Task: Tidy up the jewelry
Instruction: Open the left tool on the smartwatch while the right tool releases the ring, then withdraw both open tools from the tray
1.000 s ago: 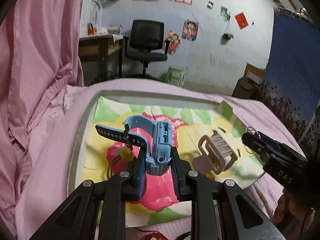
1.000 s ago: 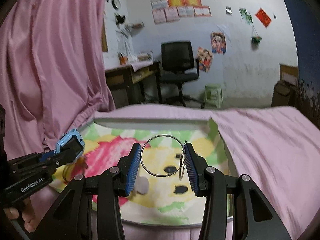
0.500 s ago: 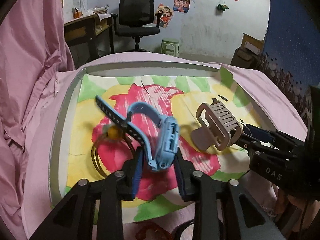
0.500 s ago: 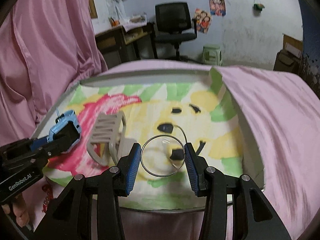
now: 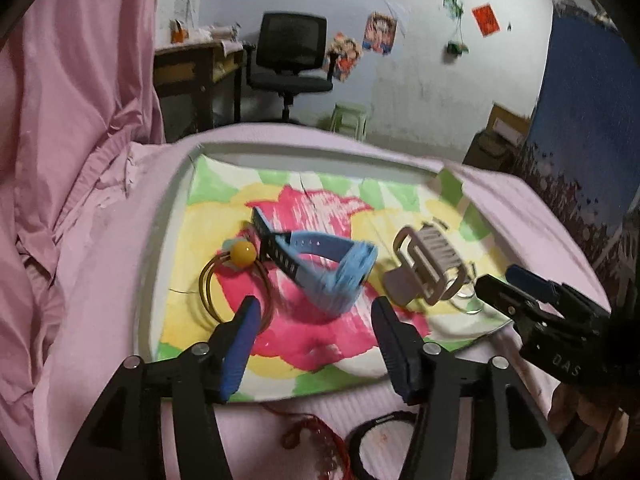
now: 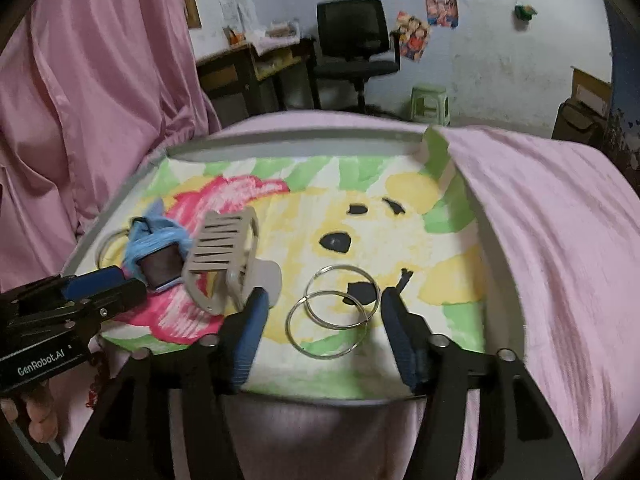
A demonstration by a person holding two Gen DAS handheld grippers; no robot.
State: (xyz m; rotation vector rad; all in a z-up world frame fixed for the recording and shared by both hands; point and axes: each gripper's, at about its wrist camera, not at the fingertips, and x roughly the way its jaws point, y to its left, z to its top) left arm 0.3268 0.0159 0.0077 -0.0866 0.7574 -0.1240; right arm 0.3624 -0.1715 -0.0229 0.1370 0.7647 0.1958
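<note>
A tray (image 5: 168,216) with a colourful cartoon liner lies on the pink bed. On it a blue watch (image 5: 336,272) lies just beyond my open, empty left gripper (image 5: 314,312). A beige hair claw clip (image 5: 424,264) lies to its right, and a brown hair tie with a yellow bead (image 5: 240,256) to its left. In the right wrist view two silver rings (image 6: 332,312) lie on the tray (image 6: 280,144) between the fingers of my open right gripper (image 6: 322,308). The clip (image 6: 224,256) and watch (image 6: 156,244) sit to the left there.
A red beaded string (image 5: 316,440) and a black round item (image 5: 384,436) lie on the pink sheet in front of the tray. Pink curtain (image 5: 72,80) hangs at left. A desk and office chair (image 5: 288,60) stand beyond the bed.
My left gripper opened and the blue watch dropped onto the tray. My right gripper opened and the two silver rings now lie on the tray.
</note>
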